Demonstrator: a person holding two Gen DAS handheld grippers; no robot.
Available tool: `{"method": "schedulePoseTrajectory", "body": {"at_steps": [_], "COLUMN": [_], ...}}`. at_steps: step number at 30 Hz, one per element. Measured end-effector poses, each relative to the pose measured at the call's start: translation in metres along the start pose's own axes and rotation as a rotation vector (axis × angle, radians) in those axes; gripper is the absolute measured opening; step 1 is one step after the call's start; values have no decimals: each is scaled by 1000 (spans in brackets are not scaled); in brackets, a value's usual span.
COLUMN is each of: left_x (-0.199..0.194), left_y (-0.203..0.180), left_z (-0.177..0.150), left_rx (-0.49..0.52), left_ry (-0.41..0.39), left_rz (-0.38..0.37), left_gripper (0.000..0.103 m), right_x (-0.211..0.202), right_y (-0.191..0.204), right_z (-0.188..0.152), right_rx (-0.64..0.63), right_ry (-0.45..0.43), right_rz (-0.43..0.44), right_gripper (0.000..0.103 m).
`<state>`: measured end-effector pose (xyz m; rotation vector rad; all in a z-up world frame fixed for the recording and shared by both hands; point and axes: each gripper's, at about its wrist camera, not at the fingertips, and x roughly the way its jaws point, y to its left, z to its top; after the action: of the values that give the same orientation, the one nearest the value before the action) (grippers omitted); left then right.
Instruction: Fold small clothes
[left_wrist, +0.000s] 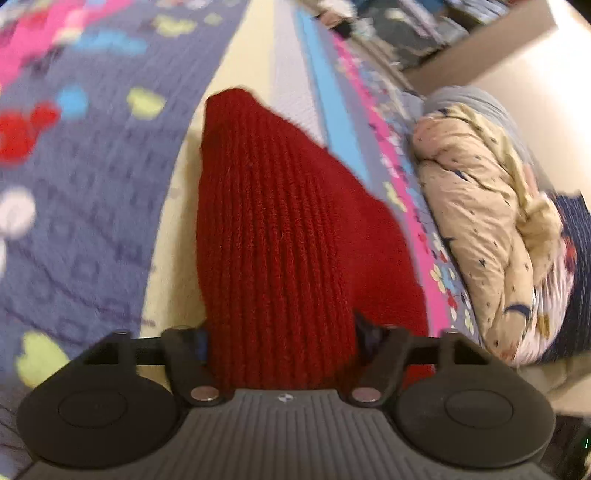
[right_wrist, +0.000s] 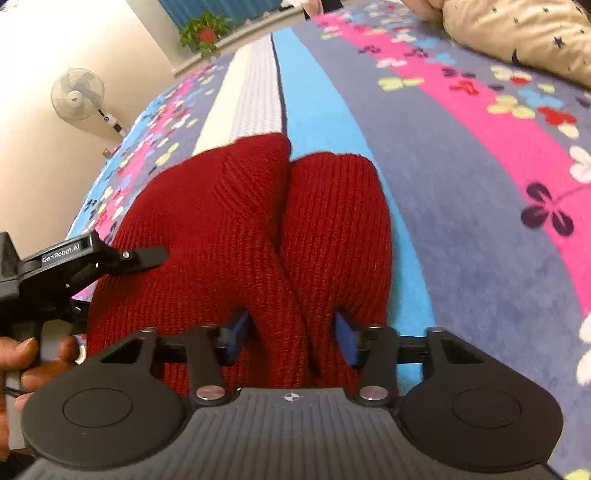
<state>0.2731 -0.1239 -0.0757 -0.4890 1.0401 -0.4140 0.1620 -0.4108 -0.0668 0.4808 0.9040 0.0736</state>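
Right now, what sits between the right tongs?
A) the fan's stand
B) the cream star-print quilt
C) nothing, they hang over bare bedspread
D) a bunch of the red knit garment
D: in the right wrist view the right tongs have their blue pads pressed against either side of a bunched fold of the red knit garment, which lies on the striped bedspread.

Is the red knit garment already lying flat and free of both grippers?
No: in the right wrist view the red knit garment is bunched between the right gripper pads, and the left gripper reaches onto it too.
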Motion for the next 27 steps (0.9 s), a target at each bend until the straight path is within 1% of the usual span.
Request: {"method": "schedulePoseTrajectory", "body": {"at_steps": [2, 3, 5, 8, 11, 14, 17, 20, 21, 23, 24, 26, 27], "left_x": [-18, -30, -51, -84, -114, -136, -145, -140, -137, -130, -129, -131, -133], "left_y": [-7, -10, -12, 3, 27, 54, 75, 95, 100, 110, 115, 118, 118], "left_z": [3, 6, 10, 21, 31, 37, 40, 40, 39, 39, 38, 34, 32], "left_rx": [33, 53, 81, 84, 86, 65, 42, -17, -38, -77, -106, -149, -136], "left_ry": [-32, -56, -95, -129, -150, -157, -147, -124, -119, -109, -109, -115, -120], "left_rz": [-5, 8, 33, 59, 99, 134, 149, 155, 167, 214, 254, 340, 380], "left_gripper": [68, 68, 68, 68, 68, 68, 68, 71, 74, 79, 81, 81, 81], "right_x": [0, -1, -2, -2, 4, 11, 18, 24, 26, 29, 31, 38, 41], "right_y": [3, 4, 11, 33, 63, 90, 108, 114, 113, 109, 106, 99, 97], "right_z": [1, 2, 4, 4, -2, -9, -15, -17, -16, -16, -17, -18, -18], "right_rx": [1, 5, 7, -45, -129, -214, -269, -278, -268, -234, -222, -209, -200], "right_ry": [-10, -19, -44, -72, -70, -59, -45, -27, -21, -1, 8, 39, 58], "right_rz": [24, 42, 102, 191, 266, 309, 316, 303, 297, 282, 263, 208, 184], "right_gripper": [37, 30, 23, 21, 21, 20, 20, 19, 18, 16, 15, 15, 15]}}
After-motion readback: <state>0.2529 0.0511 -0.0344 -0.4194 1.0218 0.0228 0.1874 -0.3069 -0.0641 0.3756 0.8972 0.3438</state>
